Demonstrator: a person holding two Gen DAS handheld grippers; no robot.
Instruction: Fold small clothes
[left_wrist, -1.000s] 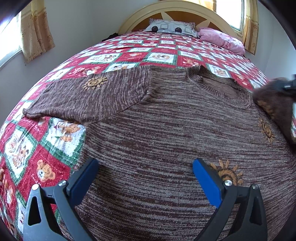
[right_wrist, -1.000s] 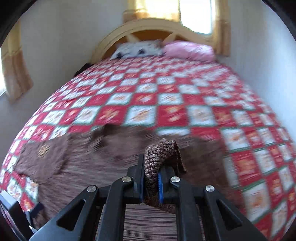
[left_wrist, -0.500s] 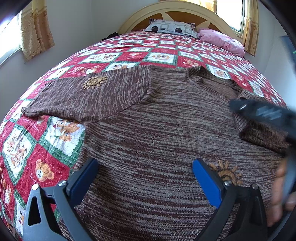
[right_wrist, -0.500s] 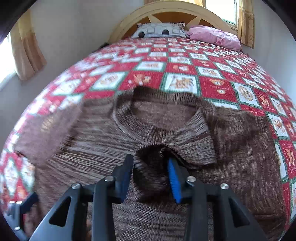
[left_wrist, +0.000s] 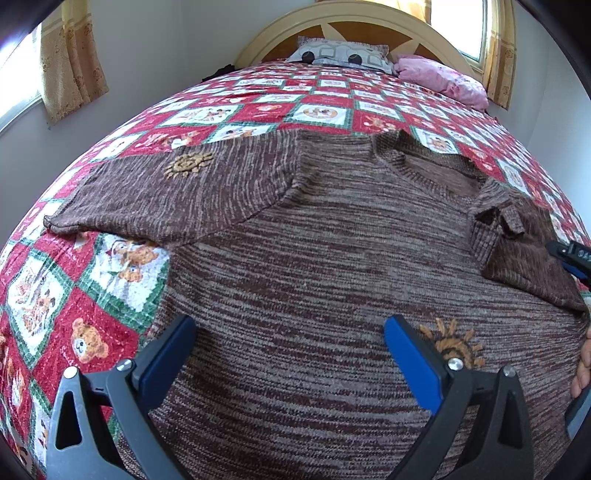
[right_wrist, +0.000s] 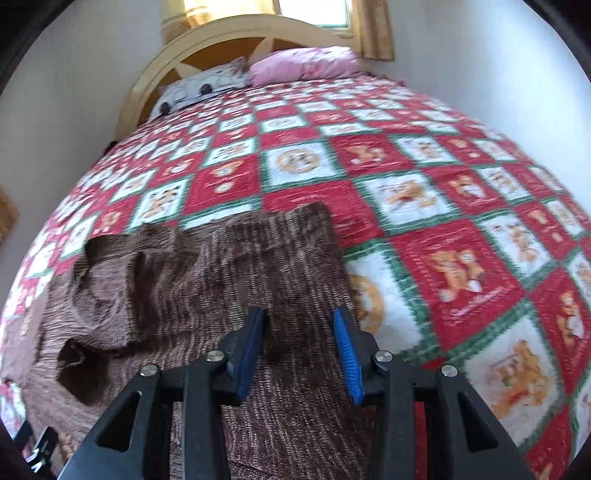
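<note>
Right gripper (right_wrist: 299, 350), fingers just opening with nothing between them, hovers over the sweater's (left_wrist: 332, 258) folded sleeve (right_wrist: 236, 266), while the released left gripper (left_wrist: 288, 354) faces the flat sleeve (left_wrist: 177, 195) upper left.

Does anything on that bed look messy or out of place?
Mostly tidy. The brown sweater lies flat on the quilt, one sleeve spread out straight. The other sleeve is folded in over the body but sits rumpled, its cuff bunched and curled near the collar.
</note>
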